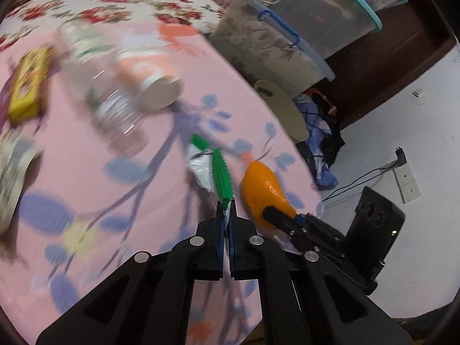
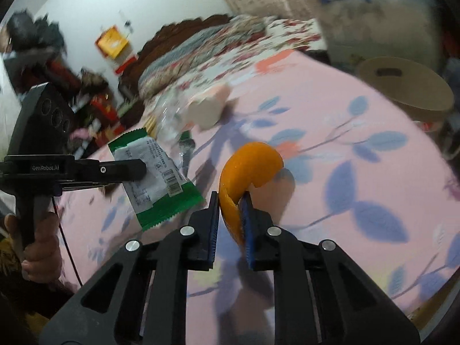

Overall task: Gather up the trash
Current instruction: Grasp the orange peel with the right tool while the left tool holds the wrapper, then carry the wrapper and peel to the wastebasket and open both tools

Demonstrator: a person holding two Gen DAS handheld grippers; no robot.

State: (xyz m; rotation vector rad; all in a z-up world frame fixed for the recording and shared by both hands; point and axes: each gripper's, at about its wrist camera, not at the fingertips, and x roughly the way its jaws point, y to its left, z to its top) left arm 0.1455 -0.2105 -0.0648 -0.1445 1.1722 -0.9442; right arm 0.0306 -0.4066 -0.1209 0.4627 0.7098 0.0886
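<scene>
green wrapper (image 1: 220, 172) hanging pinched in left claw (image 1: 226, 205) above pink bedspread (image 1: 129, 187) | orange peel (image 2: 247, 169) being clamped by right claw (image 2: 230, 201) just beside | blurred bottles (image 1: 120, 86) lying farther back on bed

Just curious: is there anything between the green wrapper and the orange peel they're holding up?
Nothing; in the right wrist view only pink sheet shows between wrapper and peel.

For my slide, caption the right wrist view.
Right gripper pinches orange peel; left gripper holds green wrapper.
</scene>
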